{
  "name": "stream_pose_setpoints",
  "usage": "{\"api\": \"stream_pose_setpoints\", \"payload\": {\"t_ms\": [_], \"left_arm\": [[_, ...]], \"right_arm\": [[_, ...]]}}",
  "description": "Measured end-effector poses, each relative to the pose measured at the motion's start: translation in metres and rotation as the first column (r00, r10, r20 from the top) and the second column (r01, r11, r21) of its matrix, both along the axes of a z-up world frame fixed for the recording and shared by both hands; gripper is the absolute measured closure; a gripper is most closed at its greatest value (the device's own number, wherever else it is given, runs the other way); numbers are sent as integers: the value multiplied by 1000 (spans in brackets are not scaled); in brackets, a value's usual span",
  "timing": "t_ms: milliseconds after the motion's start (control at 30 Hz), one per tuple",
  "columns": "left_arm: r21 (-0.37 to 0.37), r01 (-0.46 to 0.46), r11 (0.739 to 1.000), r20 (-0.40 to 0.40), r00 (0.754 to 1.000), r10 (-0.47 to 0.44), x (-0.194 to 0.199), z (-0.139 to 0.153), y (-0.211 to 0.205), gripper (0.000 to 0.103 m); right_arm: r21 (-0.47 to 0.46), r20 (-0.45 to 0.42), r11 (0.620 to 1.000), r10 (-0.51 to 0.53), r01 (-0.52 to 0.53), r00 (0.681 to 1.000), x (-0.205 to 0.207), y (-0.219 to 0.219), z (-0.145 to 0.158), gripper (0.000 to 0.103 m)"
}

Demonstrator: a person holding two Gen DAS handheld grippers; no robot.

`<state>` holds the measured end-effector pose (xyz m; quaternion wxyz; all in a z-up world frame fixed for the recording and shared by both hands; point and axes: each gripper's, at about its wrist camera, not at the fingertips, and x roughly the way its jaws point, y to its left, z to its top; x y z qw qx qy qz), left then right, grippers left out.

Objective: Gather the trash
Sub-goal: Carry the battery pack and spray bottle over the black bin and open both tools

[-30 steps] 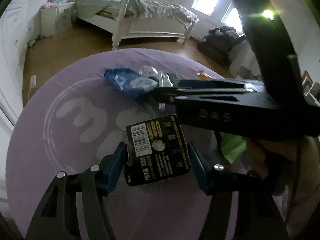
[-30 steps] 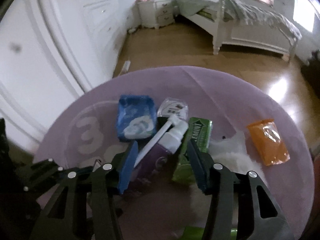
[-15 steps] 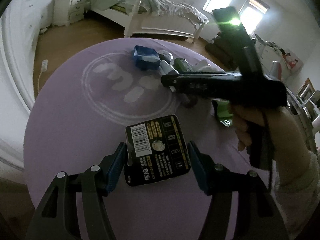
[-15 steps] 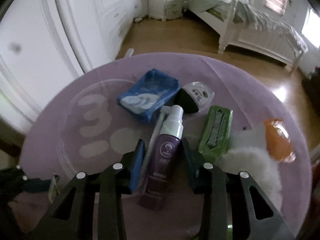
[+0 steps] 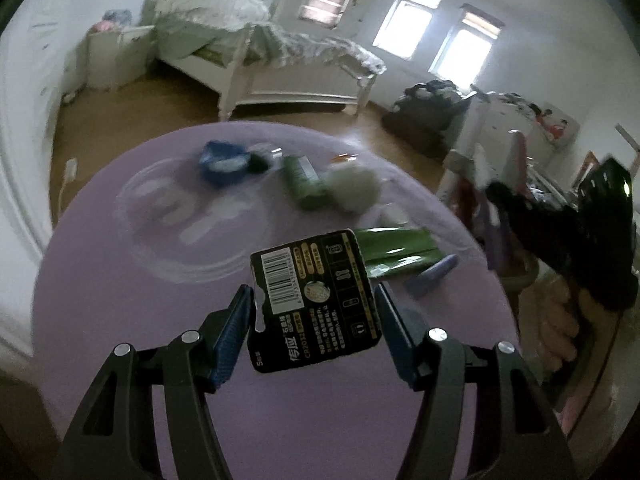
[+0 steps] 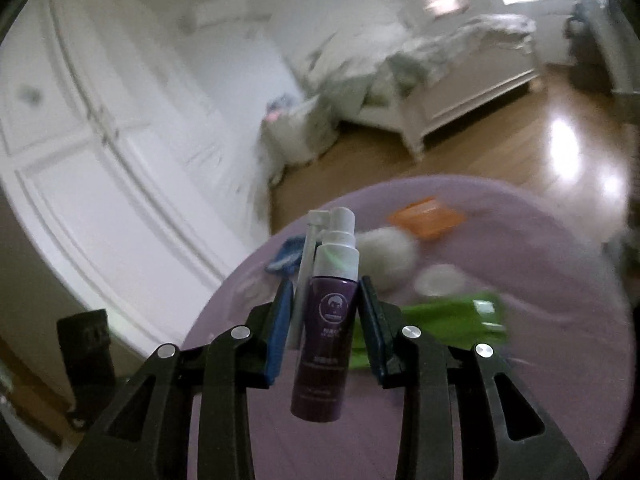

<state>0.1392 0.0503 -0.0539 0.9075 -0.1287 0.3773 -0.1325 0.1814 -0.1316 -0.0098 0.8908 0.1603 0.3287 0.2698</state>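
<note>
My left gripper (image 5: 312,292) is shut on a black battery card (image 5: 316,300) with a barcode, held above the round purple table (image 5: 160,320). My right gripper (image 6: 326,284) is shut on a purple spray bottle (image 6: 328,320) with a white nozzle, lifted clear of the table and upright between the blue pads. In the left wrist view the right gripper (image 5: 560,240) shows as a blurred black shape in a hand at the right edge. Loose trash on the table: a blue packet (image 5: 222,162), a green pack (image 5: 304,182), a white tissue wad (image 5: 352,186) and a green wrapper (image 5: 396,252).
An orange packet (image 6: 426,216) lies near the table's far edge beside the white wad (image 6: 384,254). A white bed (image 5: 280,64) stands beyond the table on the wood floor. White wardrobe doors (image 6: 100,140) fill the left of the right wrist view.
My right gripper closed on the purple bottle, lifted it off the table and swung away to the right, rolling as it went. My left gripper drew back and up with the card.
</note>
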Motion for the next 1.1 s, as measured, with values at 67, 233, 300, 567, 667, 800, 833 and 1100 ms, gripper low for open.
{"api": "stream_pose_setpoints", "payload": {"t_ms": [67,233,300,567,667,800,833,1100], "left_arm": [[3,33,999,14,999,-33,6,6,-19,42],[3,118,993,42,992,-118,19,19,-74,42],[6,159,987,48,986,-159,26,24,-99,42],[-9,320,947,38,947,-319,46,23,-194,41],[-14,382,924,31,924,-381,50,19,-231,41],[-14,451,892,12,893,-451,53,8,-275,42],[-16,465,885,6,885,-465,54,4,-285,41],[-14,534,845,-40,844,-534,62,-14,-338,41]], "right_arm": [[-3,28,998,-63,63,998,-13,-31,4,70],[2,73,984,-180,181,981,-41,-104,8,70],[10,78,975,-221,221,972,-50,-130,6,70],[50,72,926,-378,375,923,-77,-231,-9,70],[57,57,902,-431,428,901,-83,-262,-20,70],[57,34,870,-492,490,870,-88,-300,-34,70],[56,30,864,-502,500,864,-88,-307,-37,70],[45,-22,819,-571,572,820,-88,-347,-65,70]]}}
